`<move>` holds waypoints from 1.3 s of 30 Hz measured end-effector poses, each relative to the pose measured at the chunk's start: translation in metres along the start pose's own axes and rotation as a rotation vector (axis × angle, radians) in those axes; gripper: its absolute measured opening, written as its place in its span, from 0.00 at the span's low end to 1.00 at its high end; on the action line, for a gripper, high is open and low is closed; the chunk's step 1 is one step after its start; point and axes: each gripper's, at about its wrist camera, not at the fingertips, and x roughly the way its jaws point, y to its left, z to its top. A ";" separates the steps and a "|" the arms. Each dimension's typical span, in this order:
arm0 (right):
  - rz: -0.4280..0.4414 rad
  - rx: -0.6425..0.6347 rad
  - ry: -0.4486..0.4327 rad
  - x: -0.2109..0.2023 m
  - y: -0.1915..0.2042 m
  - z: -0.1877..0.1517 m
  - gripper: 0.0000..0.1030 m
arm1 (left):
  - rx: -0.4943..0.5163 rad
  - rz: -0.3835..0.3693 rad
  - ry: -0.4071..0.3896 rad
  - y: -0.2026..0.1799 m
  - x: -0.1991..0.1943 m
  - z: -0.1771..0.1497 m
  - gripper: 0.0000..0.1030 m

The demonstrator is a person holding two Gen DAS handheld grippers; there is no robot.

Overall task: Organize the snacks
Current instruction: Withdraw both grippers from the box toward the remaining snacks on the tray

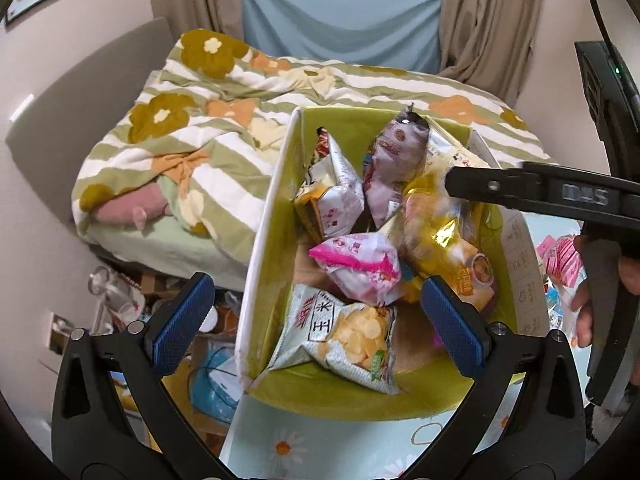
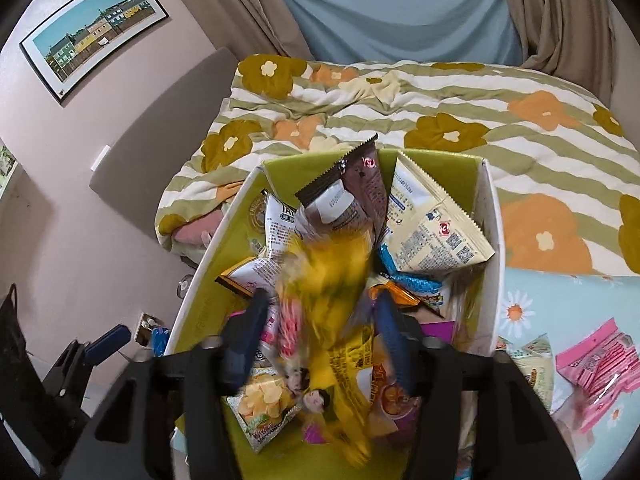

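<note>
The right hand-held gripper (image 2: 320, 344) hangs over the green-lined box (image 1: 276, 216) with its pads spread apart, and a yellow snack bag (image 2: 332, 280) smears between them in motion blur, seemingly loose and dropping into the box rather than pinched. The left hand-held gripper (image 1: 316, 316) stands released at the box's near corner, nothing between its blue pads (image 1: 182, 316). Inside the box lie a corn-chip bag (image 1: 344, 336), a pink-and-white packet (image 1: 360, 268) and a purple pouch (image 1: 392, 164). These are probably light, air-puffed, slick foil bags with brittle contents, best pinched by a crimped seal edge, not the belly. The box's floor is mostly buried. Beside the box, a pink packet (image 2: 600, 372) remains on the daisy-print desk (image 2: 540, 292); the blur hides the yellow bag's label.
</note>
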 end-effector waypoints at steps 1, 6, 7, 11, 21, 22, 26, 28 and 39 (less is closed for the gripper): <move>0.006 0.000 0.006 0.000 -0.001 -0.001 0.98 | -0.005 -0.001 0.001 0.000 -0.002 -0.002 1.00; 0.019 -0.035 -0.022 -0.014 -0.004 -0.009 0.99 | -0.027 -0.006 0.010 0.001 -0.009 -0.009 1.00; 0.034 -0.043 -0.028 -0.018 -0.005 -0.010 0.99 | -0.028 -0.007 0.011 0.000 -0.011 -0.009 1.00; 0.044 -0.072 -0.078 -0.039 -0.002 -0.015 0.99 | -0.031 -0.028 0.003 -0.003 -0.021 -0.009 1.00; 0.035 -0.048 -0.144 -0.104 -0.016 -0.026 0.99 | 0.029 -0.125 -0.014 -0.034 -0.039 0.000 1.00; 0.016 -0.043 -0.162 -0.113 -0.020 -0.028 0.99 | 0.038 -0.142 -0.016 -0.040 -0.039 0.001 1.00; -0.040 0.025 -0.217 -0.147 -0.043 -0.033 0.99 | 0.082 -0.201 -0.013 -0.066 -0.039 0.002 1.00; -0.069 0.054 -0.243 -0.163 -0.055 -0.038 0.99 | 0.115 -0.226 -0.018 -0.083 -0.040 0.000 1.00; -0.280 0.084 -0.285 -0.220 -0.126 -0.068 0.99 | 0.365 -0.258 -0.048 -0.194 -0.050 -0.026 1.00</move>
